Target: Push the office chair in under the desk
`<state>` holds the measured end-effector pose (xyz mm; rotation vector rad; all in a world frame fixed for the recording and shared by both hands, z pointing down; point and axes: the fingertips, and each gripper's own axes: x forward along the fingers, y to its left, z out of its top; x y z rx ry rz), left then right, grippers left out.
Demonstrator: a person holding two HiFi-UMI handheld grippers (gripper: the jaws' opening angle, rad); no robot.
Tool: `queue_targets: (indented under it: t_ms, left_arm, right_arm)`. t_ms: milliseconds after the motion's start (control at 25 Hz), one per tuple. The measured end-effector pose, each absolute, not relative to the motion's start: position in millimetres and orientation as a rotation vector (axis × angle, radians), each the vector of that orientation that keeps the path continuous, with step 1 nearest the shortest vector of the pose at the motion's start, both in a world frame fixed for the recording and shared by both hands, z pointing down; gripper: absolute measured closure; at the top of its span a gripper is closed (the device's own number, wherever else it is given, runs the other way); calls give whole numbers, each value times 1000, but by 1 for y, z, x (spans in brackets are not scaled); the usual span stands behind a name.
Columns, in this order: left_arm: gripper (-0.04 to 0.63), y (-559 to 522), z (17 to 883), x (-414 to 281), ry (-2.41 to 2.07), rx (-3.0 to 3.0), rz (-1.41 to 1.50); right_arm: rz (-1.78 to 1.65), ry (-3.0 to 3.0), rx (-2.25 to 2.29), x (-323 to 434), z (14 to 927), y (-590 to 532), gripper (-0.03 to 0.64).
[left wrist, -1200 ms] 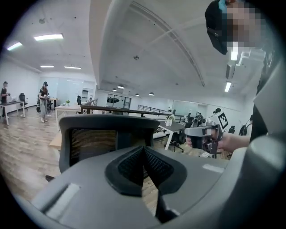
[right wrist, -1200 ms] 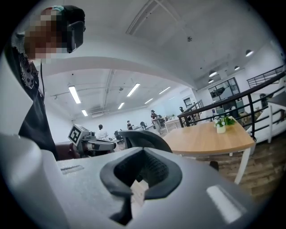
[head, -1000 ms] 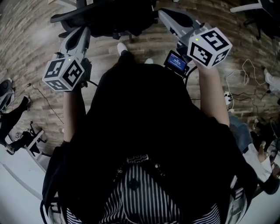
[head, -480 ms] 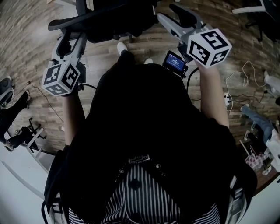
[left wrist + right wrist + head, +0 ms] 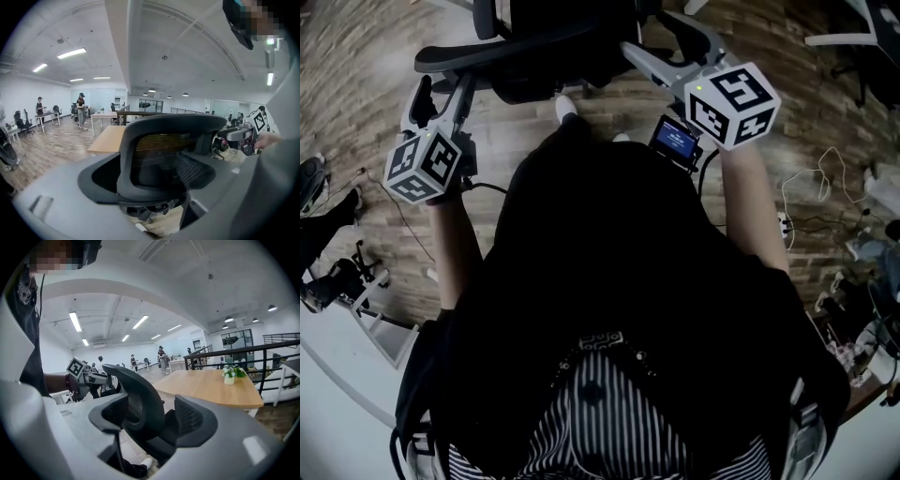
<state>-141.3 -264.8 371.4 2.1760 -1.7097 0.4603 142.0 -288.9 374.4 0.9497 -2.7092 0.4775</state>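
Observation:
The black mesh office chair [image 5: 546, 45] stands just ahead of me, its back towards me. In the left gripper view the chair's curved backrest [image 5: 164, 152] fills the space between the jaws. My left gripper [image 5: 441, 89] is open at the backrest's left edge, and its jaws have just been opening. My right gripper [image 5: 661, 39] is open at the backrest's right edge, its jaws also just opening, with the chair back [image 5: 138, 401] between them. No pad visibly presses on the chair. The wooden desk [image 5: 211, 387] lies beyond the chair.
A small flower pot [image 5: 229, 375] stands on the desk, with a black railing [image 5: 262, 350] behind it. Loose cables [image 5: 825, 178] lie on the wooden floor at right, and another chair base [image 5: 848, 23] is at far right. People [image 5: 80, 110] stand by distant tables.
Both grippers were shut a second ago and now stand open. Both have moved forward and slightly down to the chair's backrest, whose edges now lie between the jaws.

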Motion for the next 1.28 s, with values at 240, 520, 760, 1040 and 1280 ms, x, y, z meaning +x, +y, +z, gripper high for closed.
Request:
queue_targets:
  t_ms: [240,520,760,1040,1280]
  left_arm:
    - [208,-282,380,-153,-1685,2127,466]
    - [196,-300,394,-160,-1630,2148,477]
    - [213,-317,393,-152,-1450,2266,405]
    - [308,-304,387,-167,-1370,2446,570]
    - [319,-259,323,-240,-1383,2512,520]
  right_arm:
    - [449,-2715,902,131,377,-300,304]
    - [366,-2696,861,120,371,-308,298]
    - [363,-2619,858,99,385,-316,298]
    - [403,-2517,1021,83,380,-312,359]
    - [356,-2444,1049,10,315,-267,368]
